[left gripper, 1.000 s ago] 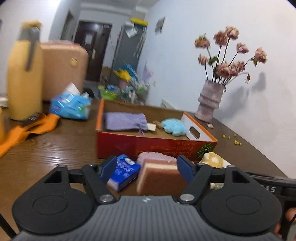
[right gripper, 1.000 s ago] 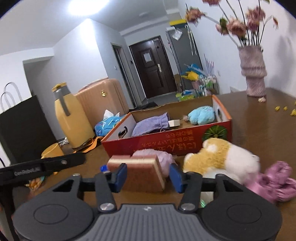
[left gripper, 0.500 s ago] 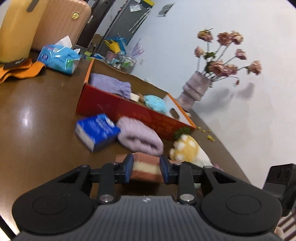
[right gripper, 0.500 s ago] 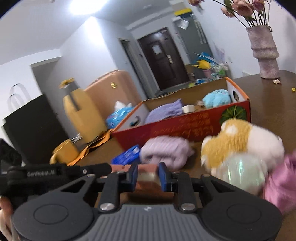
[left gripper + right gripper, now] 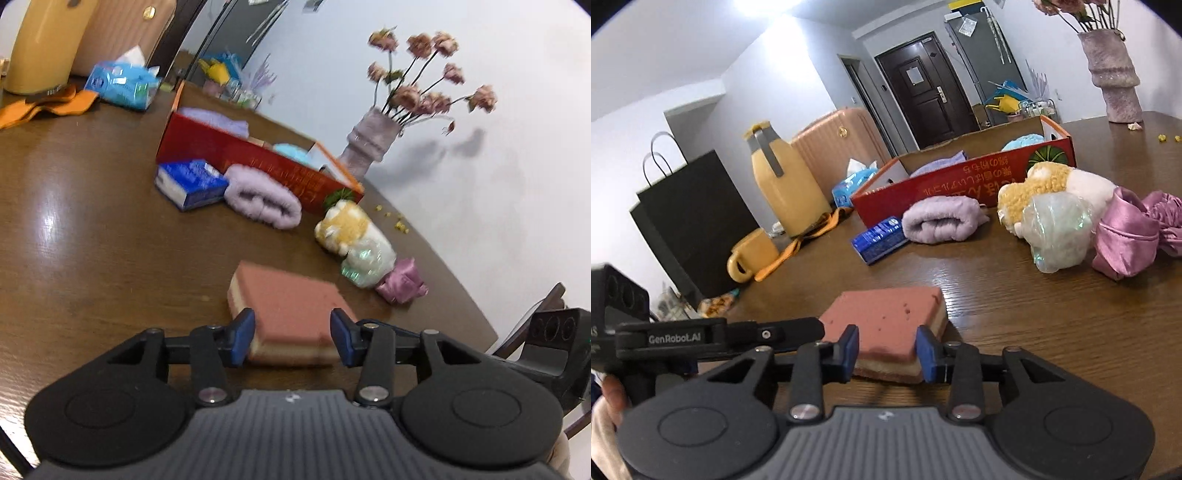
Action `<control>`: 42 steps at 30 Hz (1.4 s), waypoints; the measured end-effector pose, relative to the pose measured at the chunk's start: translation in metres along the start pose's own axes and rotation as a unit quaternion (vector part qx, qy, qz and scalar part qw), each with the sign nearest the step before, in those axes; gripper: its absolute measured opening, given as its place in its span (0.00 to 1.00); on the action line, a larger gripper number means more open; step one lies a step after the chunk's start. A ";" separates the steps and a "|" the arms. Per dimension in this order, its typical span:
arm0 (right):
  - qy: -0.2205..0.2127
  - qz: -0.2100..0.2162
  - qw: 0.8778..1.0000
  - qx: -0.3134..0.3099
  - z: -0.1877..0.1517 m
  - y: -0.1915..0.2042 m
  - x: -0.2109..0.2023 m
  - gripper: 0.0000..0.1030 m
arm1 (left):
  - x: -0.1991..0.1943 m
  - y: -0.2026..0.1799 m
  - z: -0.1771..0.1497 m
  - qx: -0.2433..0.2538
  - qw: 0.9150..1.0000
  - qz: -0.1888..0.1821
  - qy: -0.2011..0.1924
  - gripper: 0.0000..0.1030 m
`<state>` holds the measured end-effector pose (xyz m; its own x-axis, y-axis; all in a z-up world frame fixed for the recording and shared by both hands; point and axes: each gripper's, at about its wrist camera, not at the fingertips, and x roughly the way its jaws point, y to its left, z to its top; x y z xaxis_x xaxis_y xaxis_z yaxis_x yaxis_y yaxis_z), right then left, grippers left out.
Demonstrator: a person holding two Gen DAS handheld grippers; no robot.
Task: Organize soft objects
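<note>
Flat on the brown table (image 5: 92, 236), near edge: pink sponge (image 5: 291, 310). Left gripper (image 5: 291, 336) spread wide around one end, pads apart from it; right gripper (image 5: 886, 349) clamped on the other. Farther back: lilac towel (image 5: 942, 219), plush toy (image 5: 1045, 188), red box (image 5: 960, 184).

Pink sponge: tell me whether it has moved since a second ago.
Yes. The pink sponge stood on edge just in front of the red box; it now lies flat, much farther from the box and nearer the camera.
</note>
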<state>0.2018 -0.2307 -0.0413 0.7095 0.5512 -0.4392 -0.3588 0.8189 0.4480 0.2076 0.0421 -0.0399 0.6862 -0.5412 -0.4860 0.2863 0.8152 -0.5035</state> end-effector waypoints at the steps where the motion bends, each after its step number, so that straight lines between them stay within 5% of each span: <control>1: -0.005 -0.003 1.000 0.000 0.002 0.001 0.001 0.34 | 0.000 0.000 0.002 0.000 1.000 0.002 -0.005 0.47; 14: 0.019 -0.037 0.998 0.038 0.007 -0.015 0.032 0.34 | 0.024 0.014 0.012 -0.019 0.999 0.034 0.025 0.46; 19: 0.026 -0.022 0.998 0.057 0.005 -0.020 0.036 0.31 | 0.028 0.017 0.010 -0.028 0.999 0.026 0.035 0.30; 26: 0.020 -0.009 0.997 0.070 0.017 -0.021 0.038 0.26 | 0.029 0.020 0.018 -0.037 0.999 0.022 0.024 0.25; 29: -0.014 -0.005 0.999 0.039 0.049 -0.011 0.038 0.26 | 0.028 0.012 0.050 -0.018 1.000 0.007 -0.013 0.25; 34: -0.062 -0.007 0.998 -0.013 0.151 -0.003 0.078 0.26 | 0.055 0.010 0.152 0.009 0.998 0.006 -0.064 0.25; 38: -0.033 -0.016 0.999 0.001 0.218 -0.014 0.147 0.26 | 0.107 0.021 0.222 0.016 0.996 0.056 -0.065 0.26; 42: 0.032 -0.023 0.998 0.049 0.242 -0.039 0.216 0.26 | 0.158 0.051 0.248 -0.008 0.995 0.101 -0.016 0.25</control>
<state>0.5162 -0.1820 0.0350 0.6826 0.5257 -0.5077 -0.2638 0.8251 0.4996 0.4969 0.0495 0.0346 0.7501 -0.3600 -0.5548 0.1303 0.9029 -0.4096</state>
